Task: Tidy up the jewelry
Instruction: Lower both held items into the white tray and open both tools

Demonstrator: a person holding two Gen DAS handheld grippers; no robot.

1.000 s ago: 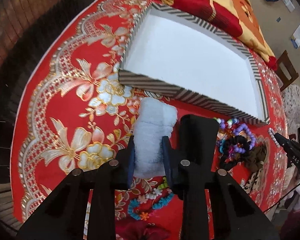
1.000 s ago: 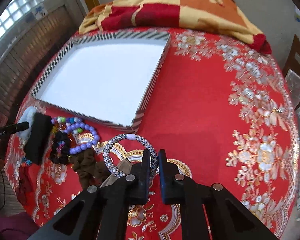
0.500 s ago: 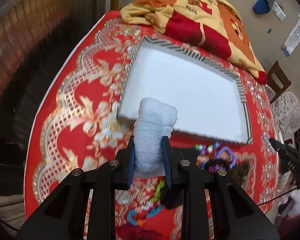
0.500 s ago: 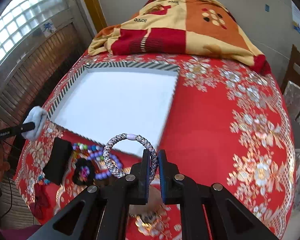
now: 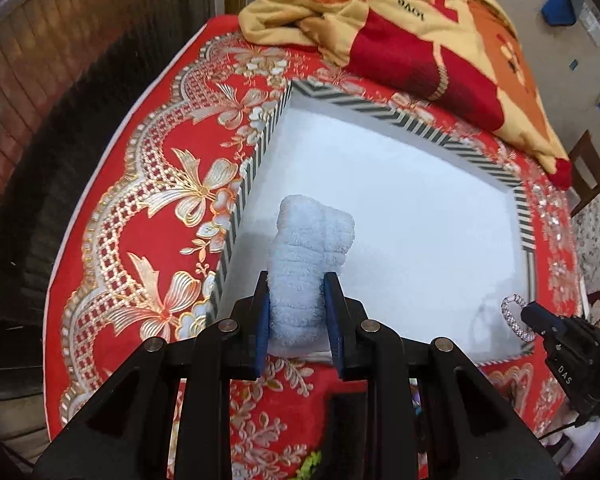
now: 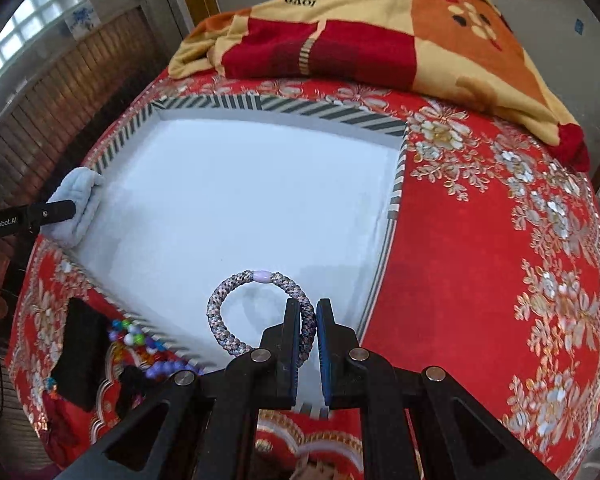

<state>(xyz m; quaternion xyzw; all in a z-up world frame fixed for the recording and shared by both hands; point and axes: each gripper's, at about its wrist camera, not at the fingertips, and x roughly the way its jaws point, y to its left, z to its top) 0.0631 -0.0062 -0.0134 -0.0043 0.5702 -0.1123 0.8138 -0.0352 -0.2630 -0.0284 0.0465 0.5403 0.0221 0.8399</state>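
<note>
Daylight's coming in thru window [image 6: 28, 48] top-left; tray [image 6: 260, 208] glaring white, edges bending w/ fisheye, beads [image 6: 140, 344] blurring.

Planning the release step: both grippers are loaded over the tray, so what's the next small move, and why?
Probably lower both a little, then open. The left gripper is clamped on the pale blue fluffy scrunchie over the near-left corner of the white tray; the right gripper pinches the braided bracelet over the near edge. Both already hang above bare tray floor.
</note>
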